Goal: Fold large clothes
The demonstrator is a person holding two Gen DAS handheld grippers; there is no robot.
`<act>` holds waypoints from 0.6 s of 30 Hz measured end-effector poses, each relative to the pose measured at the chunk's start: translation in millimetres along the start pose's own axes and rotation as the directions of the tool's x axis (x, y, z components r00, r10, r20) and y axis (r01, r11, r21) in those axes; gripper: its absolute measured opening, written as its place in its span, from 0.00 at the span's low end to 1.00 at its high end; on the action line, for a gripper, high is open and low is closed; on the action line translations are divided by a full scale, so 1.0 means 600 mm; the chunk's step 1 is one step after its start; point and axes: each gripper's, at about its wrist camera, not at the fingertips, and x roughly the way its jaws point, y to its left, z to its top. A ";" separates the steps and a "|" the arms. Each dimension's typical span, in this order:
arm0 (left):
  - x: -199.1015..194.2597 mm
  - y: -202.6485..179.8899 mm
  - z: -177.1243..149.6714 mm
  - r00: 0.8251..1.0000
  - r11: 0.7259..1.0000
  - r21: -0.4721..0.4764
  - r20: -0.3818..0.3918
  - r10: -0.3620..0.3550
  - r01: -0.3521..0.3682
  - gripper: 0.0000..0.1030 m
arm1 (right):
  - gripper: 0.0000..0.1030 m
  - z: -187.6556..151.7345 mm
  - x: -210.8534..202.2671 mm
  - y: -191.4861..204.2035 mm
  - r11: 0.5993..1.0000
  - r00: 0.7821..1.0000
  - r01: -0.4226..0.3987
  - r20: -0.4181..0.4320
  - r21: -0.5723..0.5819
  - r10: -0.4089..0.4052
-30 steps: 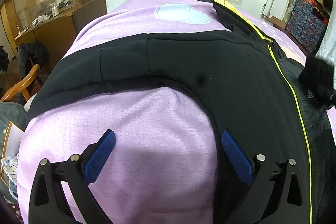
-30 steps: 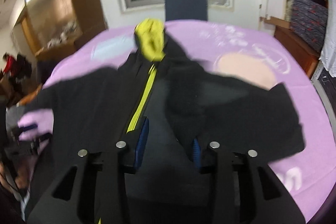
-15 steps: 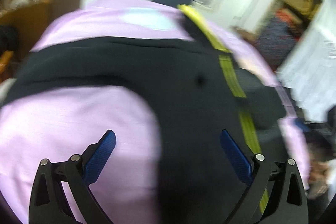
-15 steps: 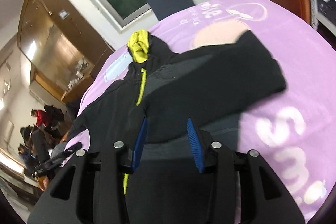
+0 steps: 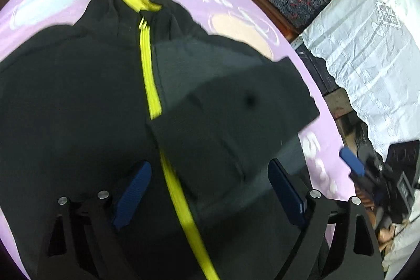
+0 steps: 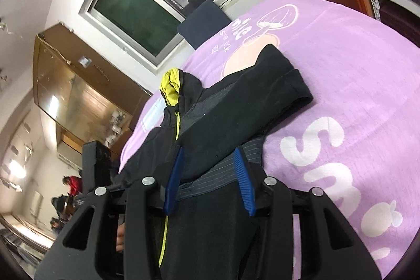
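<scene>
Blanket writing: white letters "sm" on the purple blanket [image 6: 367,75]
Left claw [image 5: 210,190]: wide apart, just narrowing — tilted down over the black hoodie [image 5: 78,96], gripping nothing
Right claw [image 6: 210,183]: part open — rolled sideways, nothing gripped

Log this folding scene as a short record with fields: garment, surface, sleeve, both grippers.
garment: black hooded jacket with yellow zip, lying front up
surface: purple printed blanket
sleeve: one black sleeve folded across the chest
left gripper: jaws wide, just been closing a little, nothing gripped
right gripper: jaws partly open over the jacket, grip unclear
</scene>
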 end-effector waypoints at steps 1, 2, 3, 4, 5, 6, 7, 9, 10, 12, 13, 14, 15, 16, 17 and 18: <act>0.001 0.000 0.005 1.000 1.000 -0.002 0.007 -0.006 0.006 0.86 | 0.39 0.000 -0.003 -0.004 1.000 1.000 -0.007 0.004 0.008 0.007; 0.002 0.001 0.011 1.000 1.000 -0.007 0.016 -0.026 0.027 0.82 | 0.39 0.001 -0.003 -0.010 1.000 1.000 -0.015 0.007 0.017 0.015; 0.004 0.002 0.016 0.999 0.999 -0.016 0.014 -0.037 0.037 0.75 | 0.39 0.002 -0.003 -0.014 1.000 1.000 -0.017 0.007 0.023 0.016; 0.007 0.002 0.022 0.999 0.999 -0.022 0.016 -0.037 0.037 0.66 | 0.39 0.004 0.001 -0.019 0.999 1.000 -0.014 0.004 0.029 0.014; 0.008 -0.001 0.025 0.999 0.999 -0.023 0.024 -0.031 0.031 0.60 | 0.39 0.007 0.005 -0.023 0.999 1.000 -0.007 -0.003 0.034 0.007; 0.008 -0.002 0.028 0.999 1.000 -0.009 0.034 -0.025 0.026 0.44 | 0.39 0.011 0.010 -0.026 0.999 1.000 0.006 -0.010 0.040 -0.006; 0.008 -0.003 0.032 0.999 1.000 -0.001 0.036 -0.029 0.029 0.15 | 0.39 0.016 0.014 -0.030 0.999 1.000 0.019 -0.015 0.046 -0.018; 0.002 -0.001 0.038 0.998 0.998 -0.005 0.036 -0.059 0.059 0.09 | 0.39 0.032 0.023 -0.037 0.998 0.999 0.040 -0.023 0.052 -0.039; -0.004 -0.002 0.040 0.997 0.998 0.001 0.049 -0.055 0.055 0.09 | 0.38 0.040 0.027 -0.039 0.997 0.998 0.052 -0.026 0.052 -0.051; -0.017 -0.008 0.054 0.996 0.999 0.037 0.085 -0.009 0.006 0.09 | 0.37 0.057 0.036 -0.044 0.996 0.997 0.072 -0.035 0.052 -0.070; -0.025 -0.010 0.063 0.995 0.999 0.048 0.103 0.010 -0.015 0.09 | 0.35 0.061 0.042 -0.045 0.996 0.997 0.074 -0.041 0.053 -0.072; -0.031 -0.010 0.072 0.993 0.998 0.054 0.118 0.024 -0.031 0.09 | 0.35 0.068 0.050 -0.046 0.995 0.996 0.081 -0.051 0.055 -0.078; -0.037 -0.009 0.083 0.990 0.997 0.061 0.134 0.043 -0.052 0.09 | 0.33 0.073 0.058 -0.045 0.994 0.994 0.092 -0.059 0.054 -0.089; -0.041 -0.005 0.093 0.988 0.996 0.060 0.143 0.061 -0.070 0.09 | 0.32 0.076 0.064 -0.044 0.994 0.993 0.098 -0.064 0.050 -0.095; -0.040 0.001 0.098 0.988 0.995 0.059 0.136 0.068 -0.077 0.09 | 0.32 0.080 0.075 -0.039 0.994 0.992 0.105 -0.074 0.036 -0.102; -0.037 0.008 0.099 0.990 0.995 0.058 0.121 0.071 -0.079 0.09 | 0.31 0.080 0.081 -0.037 0.994 0.991 0.110 -0.078 0.026 -0.107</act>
